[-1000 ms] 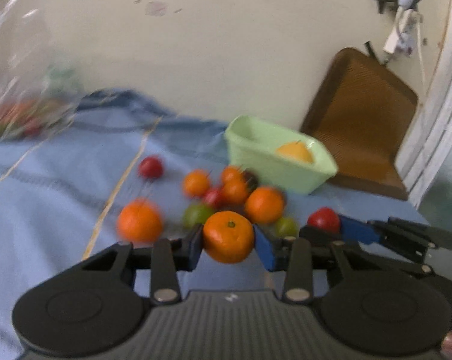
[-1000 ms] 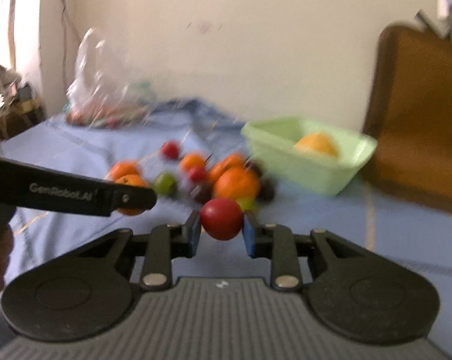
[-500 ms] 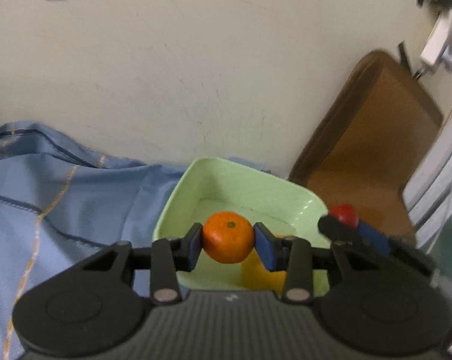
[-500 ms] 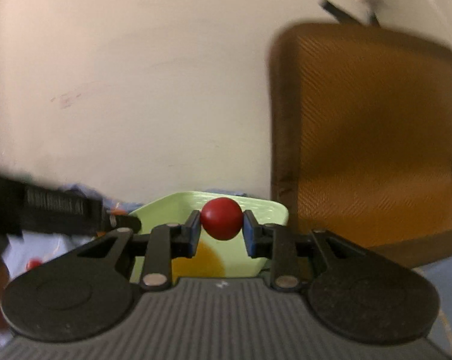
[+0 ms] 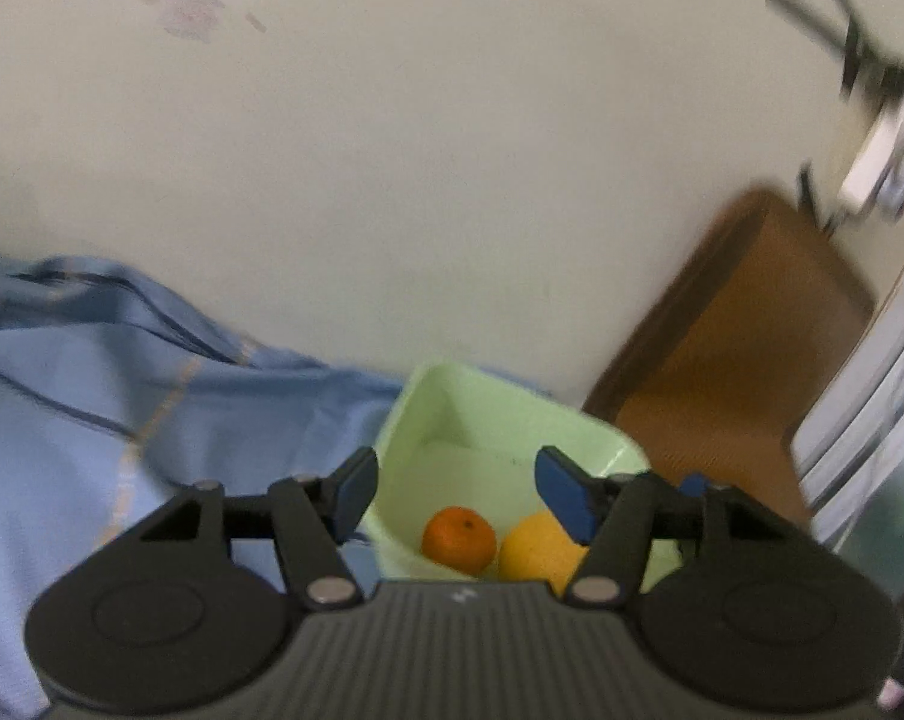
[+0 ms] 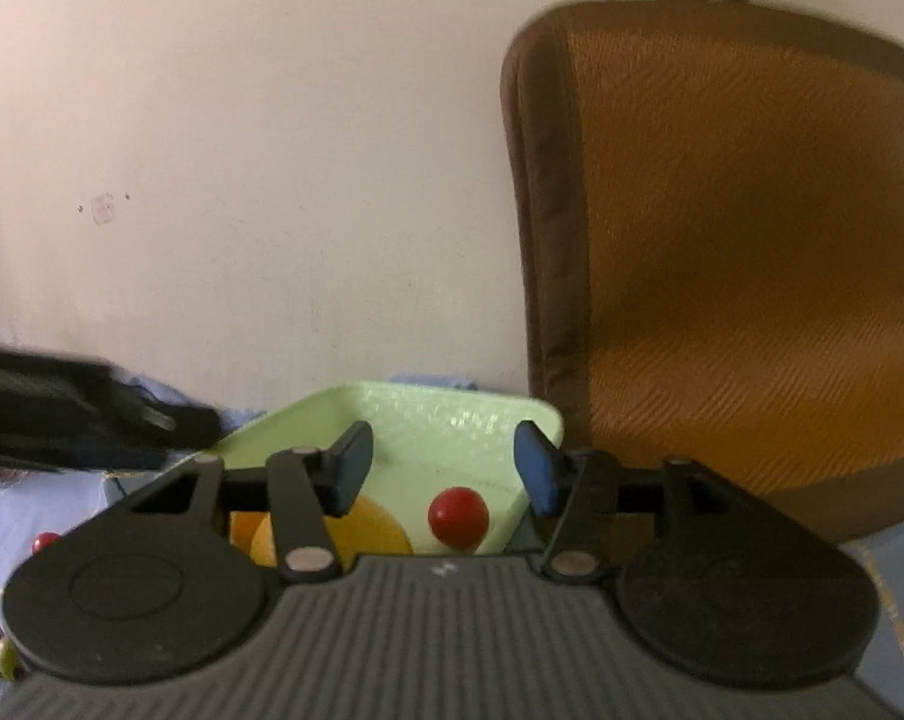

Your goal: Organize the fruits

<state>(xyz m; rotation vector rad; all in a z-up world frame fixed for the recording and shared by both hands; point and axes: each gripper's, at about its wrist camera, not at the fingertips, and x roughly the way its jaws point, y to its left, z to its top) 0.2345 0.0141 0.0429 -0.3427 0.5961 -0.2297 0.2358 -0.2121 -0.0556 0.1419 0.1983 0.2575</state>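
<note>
Nearest in the left wrist view, the left tool (image 5: 455, 495) has its blue pads spread wide with nothing between them. Just beyond and below them, a small orange (image 5: 458, 539) lies in the pale green bin (image 5: 446, 414), touching a larger yellow-orange fruit (image 5: 536, 552) whose right side is hidden behind the right pad. The right tool (image 6: 443, 474) is likewise spread and empty, and a red fruit (image 6: 458, 516) sits in the bin under its gap. The bin's near rim is cut off by both tool bodies. Left of the bin lies blue cloth (image 5: 92, 420), blurred; whether it covers a bed or a desk is unclear. Behind stands a brown chair back (image 6: 734, 252) against the wall.
</note>
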